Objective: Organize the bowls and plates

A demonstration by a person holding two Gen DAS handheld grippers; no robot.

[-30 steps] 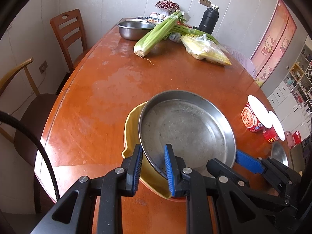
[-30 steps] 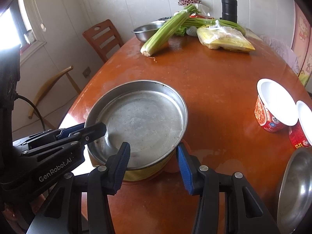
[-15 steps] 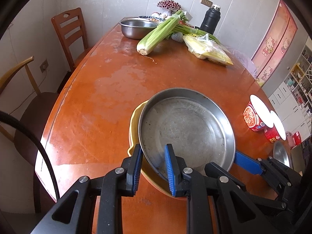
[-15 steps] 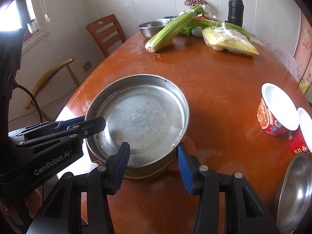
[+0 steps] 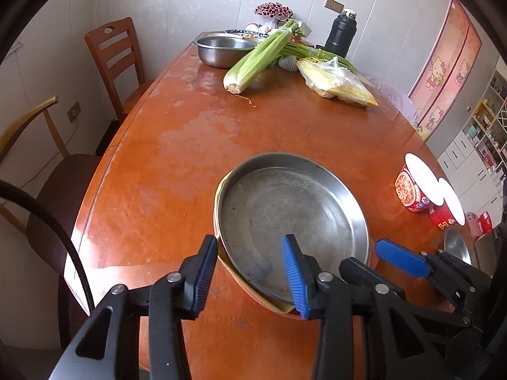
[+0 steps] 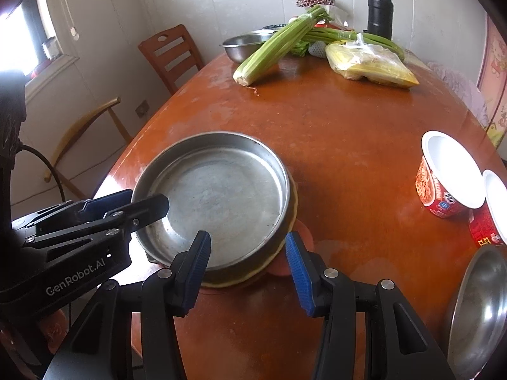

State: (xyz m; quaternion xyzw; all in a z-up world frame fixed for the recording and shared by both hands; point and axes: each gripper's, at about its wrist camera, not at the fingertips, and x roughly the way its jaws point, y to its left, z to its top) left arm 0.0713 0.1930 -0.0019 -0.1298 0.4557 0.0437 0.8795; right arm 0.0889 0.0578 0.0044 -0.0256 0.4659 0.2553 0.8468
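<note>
While both tools hang low over the near edge of the orange-brown worktop (image 5: 177, 145), the left hand-held gripper (image 5: 250, 272) stands spread, its blue pads (image 5: 293, 272) straddling the near-left rim of the steel pan (image 5: 291, 218) without pressing on it. The right hand-held gripper (image 6: 247, 266) is spread as well, its two pads (image 6: 299, 272) set either side of the pan's near rim and apart from the metal. The pan sits nested on a yellow plate (image 5: 221, 261), whose edge peeks out along the left and near sides, with a sliver of something orange-red under that.

To the near right lies another shiny steel dish (image 6: 478, 310), cut off by the edge of the right wrist view. Just beyond it stand two red instant-noodle cups (image 6: 450, 177) with white lids, side by side and well apart from the pan.

Farther along the worktop, a long bunch of celery (image 5: 259, 53) lies at a slant, root end toward the near side, its leafy end resting by a steel bowl (image 5: 221, 49) at the far left. Right of the celery lies a clear bag of yellow corn (image 5: 339, 84). A black flask (image 5: 342, 34) stands upright at the far edge, near a cluster of dark red flowers (image 5: 274, 11). Two wooden chairs (image 5: 111, 57) stand along the left side against the wall.
</note>
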